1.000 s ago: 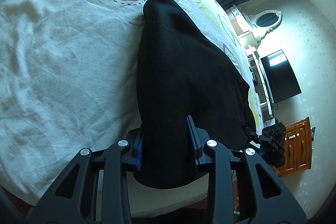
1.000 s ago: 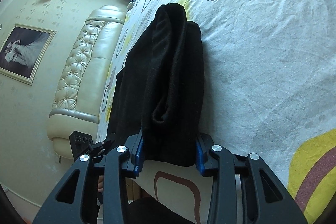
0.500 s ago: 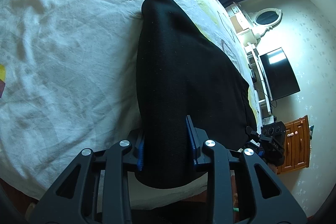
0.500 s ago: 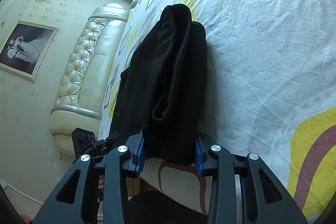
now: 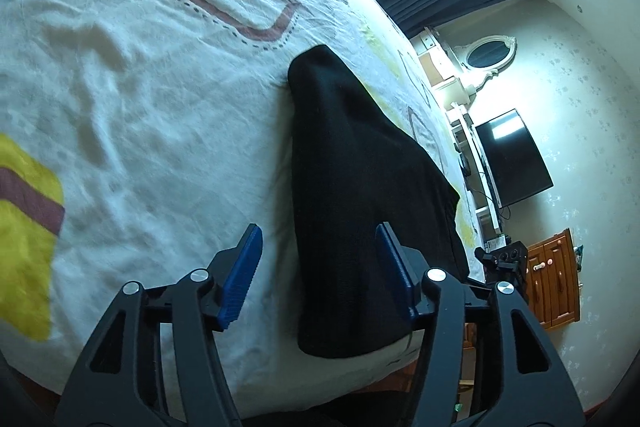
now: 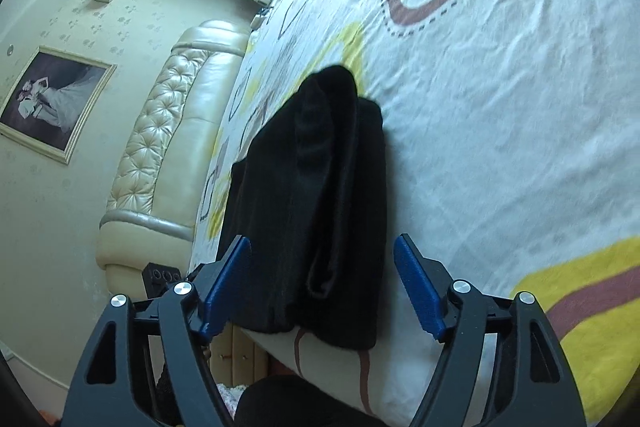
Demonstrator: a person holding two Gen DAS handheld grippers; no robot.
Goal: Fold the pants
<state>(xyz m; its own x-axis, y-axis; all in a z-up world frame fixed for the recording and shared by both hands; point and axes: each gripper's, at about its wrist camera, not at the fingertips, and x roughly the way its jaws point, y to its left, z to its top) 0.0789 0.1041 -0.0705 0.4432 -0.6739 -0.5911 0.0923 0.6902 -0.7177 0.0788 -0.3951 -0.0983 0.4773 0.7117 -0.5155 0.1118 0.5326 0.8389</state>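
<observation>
The black pants (image 5: 360,195) lie folded in a thick bundle on the white patterned bedsheet (image 5: 140,107), near the bed's front edge. My left gripper (image 5: 320,267) is open, its blue pads apart on either side of the bundle's near end, not clamping it. In the right wrist view the pants (image 6: 320,195) show several stacked layers. My right gripper (image 6: 324,283) is open too, jaws spread wide around the other near corner. The right gripper's body shows in the left wrist view (image 5: 504,259).
The bed's front edge (image 6: 400,367) drops off just below the bundle. A padded cream headboard (image 6: 168,147) is at the left, a TV (image 5: 516,163) and wooden cabinet (image 5: 556,283) at the right. The sheet extends far beyond the pants.
Both grippers were shut on the pants' near end; now both have opened and let go. The bundle has dropped onto the sheet and the grippers have pulled back a little.
</observation>
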